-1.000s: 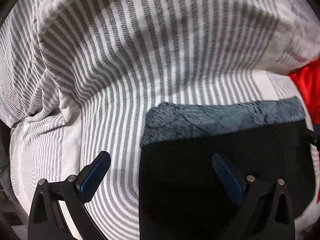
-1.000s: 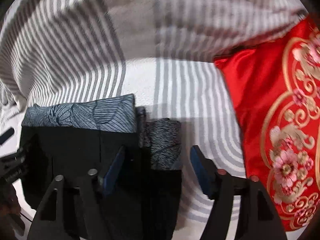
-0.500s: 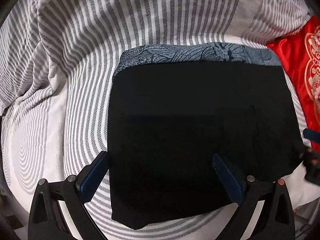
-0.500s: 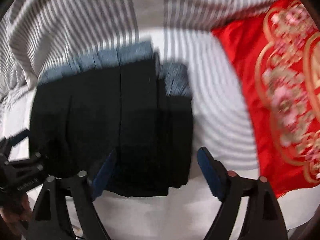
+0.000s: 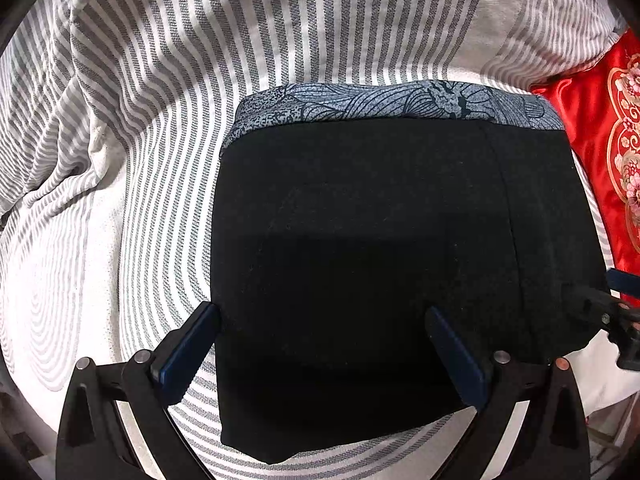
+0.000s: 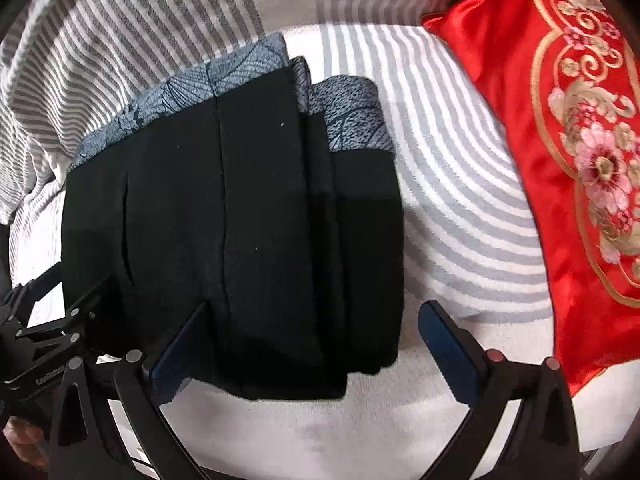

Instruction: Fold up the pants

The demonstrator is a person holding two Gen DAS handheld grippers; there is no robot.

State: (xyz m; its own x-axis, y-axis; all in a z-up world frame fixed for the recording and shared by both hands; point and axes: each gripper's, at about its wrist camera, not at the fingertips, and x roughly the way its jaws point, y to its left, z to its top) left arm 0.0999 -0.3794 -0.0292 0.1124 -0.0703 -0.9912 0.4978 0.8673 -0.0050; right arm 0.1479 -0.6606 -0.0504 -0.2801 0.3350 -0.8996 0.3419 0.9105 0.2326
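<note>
The black pants (image 5: 380, 260) lie folded into a compact rectangle on the striped bed, with a blue-grey leaf-print waistband (image 5: 392, 100) along the far edge. In the right wrist view the pants (image 6: 248, 220) show stacked folded layers, with the printed band (image 6: 352, 116) at the far right. My left gripper (image 5: 320, 344) is open and empty, hovering above the near part of the pants. My right gripper (image 6: 316, 344) is open and empty above the near right end. The left gripper also shows at the right wrist view's left edge (image 6: 44, 332).
A grey-and-white striped bedspread (image 5: 140, 160) covers the bed, rumpled at the back and left. A red embroidered satin cushion (image 6: 580, 160) lies right of the pants, also in the left wrist view (image 5: 616, 152). The bed's near edge runs below both grippers.
Both grippers have drawn back and up from the pants. The whole folded bundle now shows in both views. Both stayed open.
</note>
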